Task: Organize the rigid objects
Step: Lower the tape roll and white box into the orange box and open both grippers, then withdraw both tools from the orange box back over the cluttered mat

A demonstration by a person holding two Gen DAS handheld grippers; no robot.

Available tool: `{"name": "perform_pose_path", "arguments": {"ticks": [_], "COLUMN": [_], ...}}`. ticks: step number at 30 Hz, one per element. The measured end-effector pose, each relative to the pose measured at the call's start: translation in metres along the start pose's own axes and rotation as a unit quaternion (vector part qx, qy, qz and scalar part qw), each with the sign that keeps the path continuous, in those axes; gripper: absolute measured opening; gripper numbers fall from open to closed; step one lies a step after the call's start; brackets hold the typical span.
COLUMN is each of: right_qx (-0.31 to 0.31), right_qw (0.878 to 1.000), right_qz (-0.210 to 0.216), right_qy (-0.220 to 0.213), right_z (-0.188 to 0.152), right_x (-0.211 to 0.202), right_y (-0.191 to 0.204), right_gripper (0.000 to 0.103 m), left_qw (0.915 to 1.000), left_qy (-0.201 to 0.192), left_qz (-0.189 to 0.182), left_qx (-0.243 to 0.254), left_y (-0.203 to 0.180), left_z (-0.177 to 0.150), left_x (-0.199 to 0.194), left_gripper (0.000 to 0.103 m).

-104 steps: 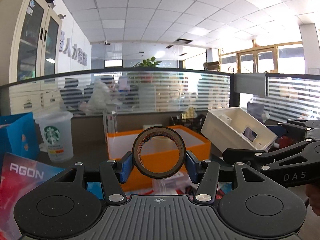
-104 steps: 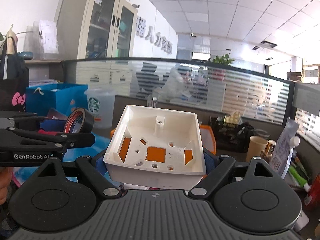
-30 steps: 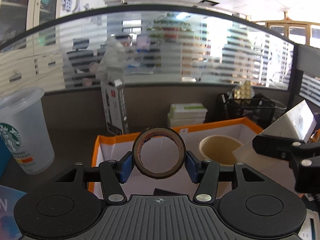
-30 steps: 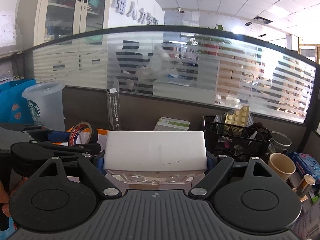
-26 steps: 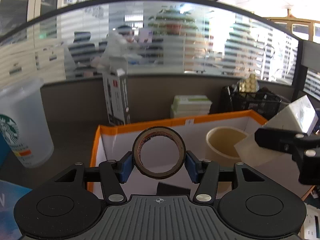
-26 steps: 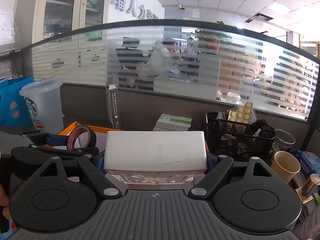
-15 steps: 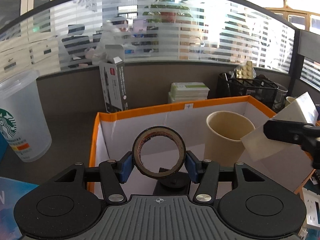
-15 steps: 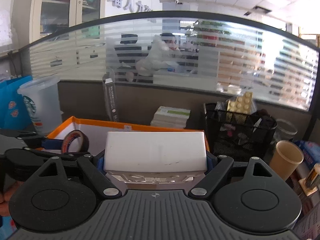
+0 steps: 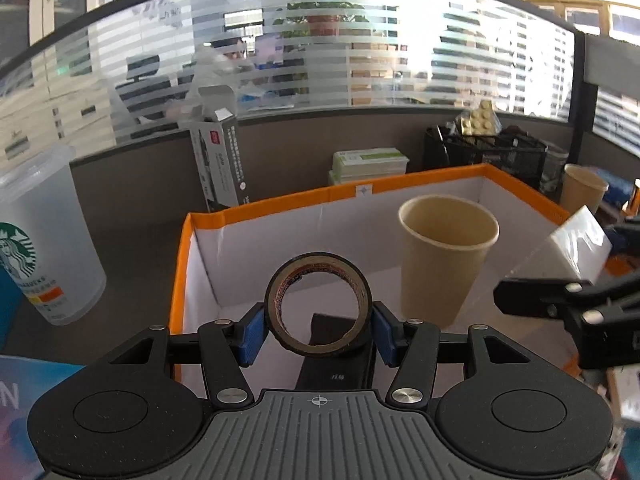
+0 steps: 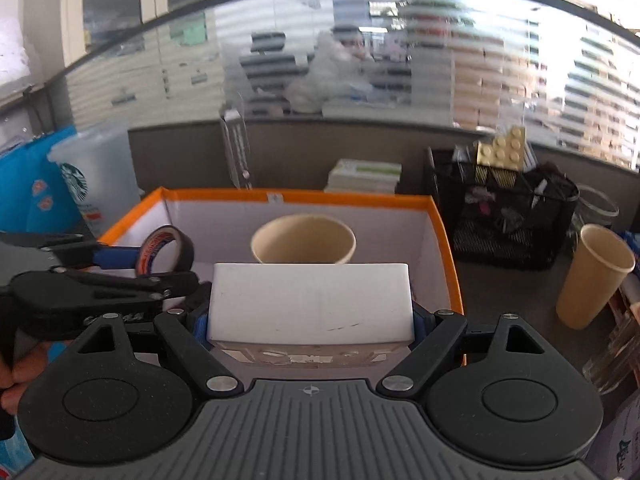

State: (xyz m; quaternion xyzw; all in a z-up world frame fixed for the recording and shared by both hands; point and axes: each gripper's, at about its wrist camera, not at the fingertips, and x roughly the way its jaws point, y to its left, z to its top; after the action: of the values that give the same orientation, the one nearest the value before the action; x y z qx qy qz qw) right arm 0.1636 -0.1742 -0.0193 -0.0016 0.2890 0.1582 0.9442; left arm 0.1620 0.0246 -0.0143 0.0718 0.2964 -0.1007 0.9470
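Left wrist view: the left gripper [image 9: 319,336] is clamped on a tape roll [image 9: 319,303], held upright over the near left part of the orange-rimmed box [image 9: 280,207]. A paper cup [image 9: 444,264] stands inside the box, farther right, and a black object [image 9: 336,356] lies on its floor beneath the roll. The right gripper [image 10: 311,320] grips a white plastic housing [image 10: 311,300] above the box's near edge, just in front of the cup. A Starbucks cup [image 9: 36,240] stands left of the box.

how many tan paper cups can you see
2. One paper cup stands inside the orange-rimmed box; the other cup stands outside it, right of the box near the black mesh basket. Others may be hidden.
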Motion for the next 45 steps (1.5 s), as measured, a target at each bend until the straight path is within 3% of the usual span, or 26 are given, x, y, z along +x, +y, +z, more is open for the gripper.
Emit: {"name": "perform_pose_path", "arguments": {"ticks": [4, 9, 18, 19, 21, 23, 30, 36, 40, 45], "right_qx": [0.004, -0.005, -0.018, -0.017, -0.018, -0.011, -0.004, -0.003, 0.007, 0.011], "right_qw": [1.000, 1.000, 0.999, 0.999, 0.998, 0.998, 0.998, 0.997, 0.996, 0.995], "right_qz": [-0.005, -0.025, -0.046, -0.047, -0.053, -0.054, -0.055, -0.060, -0.066, -0.077], "right_qy": [0.008, 0.013, 0.019, 0.019, 0.021, 0.016, -0.016, -0.050, -0.059, -0.066], "right_z": [-0.004, -0.007, -0.010, -0.011, -0.012, -0.012, -0.008, -0.009, -0.018, -0.049], "right_x": [0.006, 0.011, 0.012, 0.012, 0.012, 0.008, -0.023, -0.060, -0.081, -0.108], "right_y": [-0.001, 0.004, 0.012, 0.013, 0.014, 0.013, 0.012, 0.011, 0.005, -0.013], "right_gripper": [0.083, 0.083, 0.084, 0.084, 0.087, 0.090, 0.095, 0.097, 0.098, 0.103], "left_qw": [1.0000, 0.9991, 0.9987, 0.9986, 0.9986, 0.9991, 0.9983, 0.9964, 0.9956, 0.9959], "left_qy": [0.002, 0.010, 0.014, 0.015, 0.019, 0.012, -0.002, -0.049, -0.077, -0.086], "left_qz": [0.001, 0.032, 0.038, 0.039, 0.045, 0.041, 0.059, 0.069, 0.055, 0.027], "left_qx": [-0.003, 0.028, 0.032, 0.032, 0.019, 0.009, 0.004, 0.002, -0.003, -0.001], "left_y": [-0.001, -0.010, -0.014, -0.014, -0.012, -0.009, -0.008, -0.009, -0.013, -0.019], "left_z": [0.000, 0.001, -0.001, -0.001, -0.001, 0.000, -0.002, 0.004, 0.001, -0.034], "left_x": [0.000, 0.010, 0.012, 0.011, 0.011, 0.008, -0.016, -0.057, -0.087, -0.110], "left_gripper": [0.053, 0.053, 0.055, 0.057, 0.085, 0.094, 0.099, 0.101, 0.103, 0.103]}}
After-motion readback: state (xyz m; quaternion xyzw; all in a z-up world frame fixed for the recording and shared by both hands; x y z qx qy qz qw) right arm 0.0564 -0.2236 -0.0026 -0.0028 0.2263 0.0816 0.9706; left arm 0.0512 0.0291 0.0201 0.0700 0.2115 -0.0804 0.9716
